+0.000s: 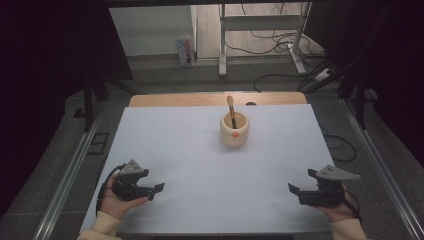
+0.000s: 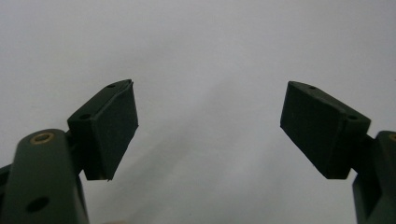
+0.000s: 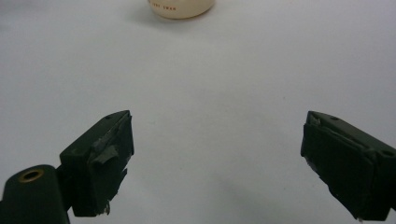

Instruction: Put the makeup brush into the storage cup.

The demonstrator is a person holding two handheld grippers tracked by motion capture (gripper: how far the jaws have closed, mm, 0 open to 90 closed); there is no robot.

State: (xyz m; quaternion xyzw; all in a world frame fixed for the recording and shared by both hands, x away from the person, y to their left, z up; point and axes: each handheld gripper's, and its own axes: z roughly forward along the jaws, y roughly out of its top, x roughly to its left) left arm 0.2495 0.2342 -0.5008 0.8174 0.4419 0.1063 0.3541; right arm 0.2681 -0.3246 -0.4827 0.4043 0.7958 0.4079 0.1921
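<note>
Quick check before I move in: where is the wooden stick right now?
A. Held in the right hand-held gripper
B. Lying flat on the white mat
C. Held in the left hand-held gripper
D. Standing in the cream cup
D: the wooden stick stands in the cream cup, while the left hand-held gripper and the right hand-held gripper are open and hold nothing.

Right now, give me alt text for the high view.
A cream cup holding a wooden stick stands mid-table on a white sheet. Near the front edge, the left tool and right tool rest open, pointing inward at each other.
</note>
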